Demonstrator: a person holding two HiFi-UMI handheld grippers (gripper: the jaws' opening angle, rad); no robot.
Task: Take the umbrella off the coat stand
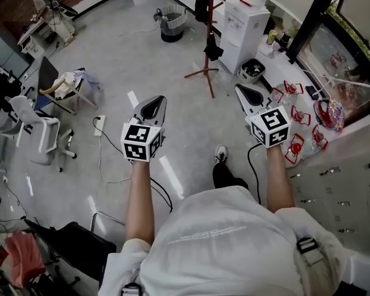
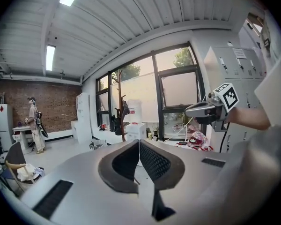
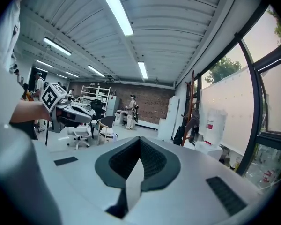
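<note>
Black folded umbrella [image 1: 213, 47] hangs on the reddish-brown wooden coat stand [image 1: 203, 73] — well apart from left gripper [image 1: 153, 103] and right gripper [image 1: 245, 92]. Both sets of jaws pressed together, nothing between them.

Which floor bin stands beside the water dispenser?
The small pale bin, at the foot of the water dispenser; the dark round bin stands apart, left of the coat stand.

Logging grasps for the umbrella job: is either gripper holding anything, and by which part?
Nothing is held: left gripper and right gripper both show jaws shut with nothing between, away from the coat stand.
</note>
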